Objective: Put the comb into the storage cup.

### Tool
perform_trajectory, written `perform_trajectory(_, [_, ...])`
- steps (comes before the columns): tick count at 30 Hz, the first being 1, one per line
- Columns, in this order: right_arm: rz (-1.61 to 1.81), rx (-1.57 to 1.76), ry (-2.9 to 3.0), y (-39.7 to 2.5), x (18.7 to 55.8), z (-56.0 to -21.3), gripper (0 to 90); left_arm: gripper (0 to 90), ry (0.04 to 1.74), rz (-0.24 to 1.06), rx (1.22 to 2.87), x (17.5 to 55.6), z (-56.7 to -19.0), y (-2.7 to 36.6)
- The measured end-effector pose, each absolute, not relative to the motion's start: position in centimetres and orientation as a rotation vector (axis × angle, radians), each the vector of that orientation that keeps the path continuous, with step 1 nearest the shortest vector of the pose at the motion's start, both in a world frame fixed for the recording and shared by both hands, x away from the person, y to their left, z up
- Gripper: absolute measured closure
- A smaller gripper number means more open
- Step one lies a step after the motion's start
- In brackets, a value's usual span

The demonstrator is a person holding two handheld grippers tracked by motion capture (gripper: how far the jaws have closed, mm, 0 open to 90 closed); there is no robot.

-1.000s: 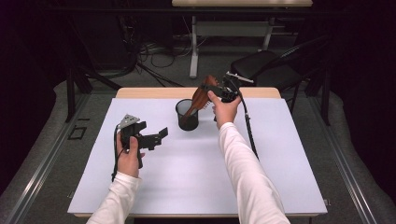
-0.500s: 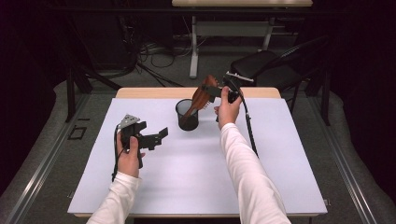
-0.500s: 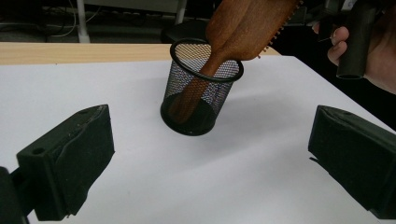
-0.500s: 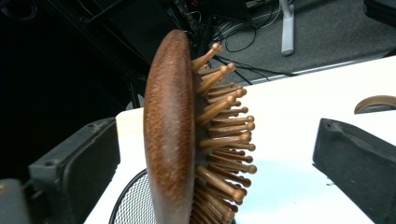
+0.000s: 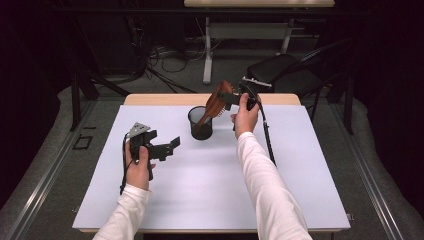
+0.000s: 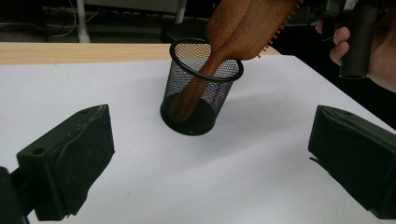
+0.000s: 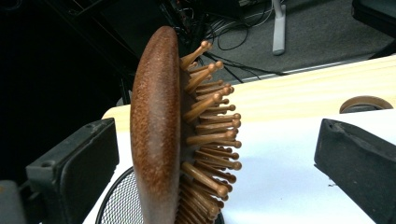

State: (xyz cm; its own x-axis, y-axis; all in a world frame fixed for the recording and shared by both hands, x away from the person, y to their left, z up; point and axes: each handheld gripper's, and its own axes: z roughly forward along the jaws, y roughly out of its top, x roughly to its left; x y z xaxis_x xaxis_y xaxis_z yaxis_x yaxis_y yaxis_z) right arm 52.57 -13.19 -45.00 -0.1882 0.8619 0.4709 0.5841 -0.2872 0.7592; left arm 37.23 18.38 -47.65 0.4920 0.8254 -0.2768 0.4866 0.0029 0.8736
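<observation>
A black mesh cup (image 5: 201, 125) stands on the white table top at the back centre. A brown wooden hairbrush (image 5: 218, 102) leans in it, handle down and head up to the right. My right gripper (image 5: 229, 98) is held at the brush head, open; the brush head (image 7: 156, 130) stands between its wide-apart jaws, bristles toward the right jaw. My left gripper (image 5: 172, 145) hovers left of the cup, open and holding nothing. In the left gripper view the cup (image 6: 201, 88) and brush (image 6: 243, 23) sit ahead between the jaws.
The white sheet (image 5: 300, 175) covers the table, with a wooden strip (image 5: 165, 99) along the back edge. A black chair (image 5: 280, 67) and floor cables lie behind the table. A round brown disc (image 7: 366, 103) sits on the wooden strip.
My right gripper has shifted slightly to the right at the brush head. The brush stays leaning in the cup. The left gripper has not moved.
</observation>
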Motion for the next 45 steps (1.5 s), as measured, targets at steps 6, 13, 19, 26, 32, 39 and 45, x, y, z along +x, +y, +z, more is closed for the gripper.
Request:
perform_trajectory(6, [1.46,1.783,1.698,-13.1,52.4,-44.9,0.0,0.4,1.145,0.39,1.647,37.2,-47.6,18.4])
perform_trajectory(13, [1.43,1.75,1.715,-13.4,52.2,-44.5,0.0,0.4,1.147,0.393,1.649,37.3,-47.7,18.4])
perform_trajectory(19, [1.417,1.718,1.731,-13.7,51.9,-44.0,0.0,0.3,1.143,0.391,1.642,37.2,-47.6,18.5])
perform_trajectory(26, [1.399,1.694,1.761,-13.8,51.4,-43.6,0.0,0.3,1.142,0.392,1.642,37.2,-47.5,18.5])
perform_trajectory(32, [1.335,1.661,1.81,-13.9,50.9,-43.3,0.0,0.4,1.143,0.386,1.646,37.2,-47.6,18.5])
perform_trajectory(39, [1.291,1.621,1.855,-14.6,50.5,-42.9,0.0,0.4,1.14,0.382,1.651,37.2,-47.6,18.4])
perform_trajectory(45, [1.252,1.602,1.869,-15.2,50.1,-42.7,0.0,0.4,1.132,0.379,1.649,37.2,-47.4,18.3])
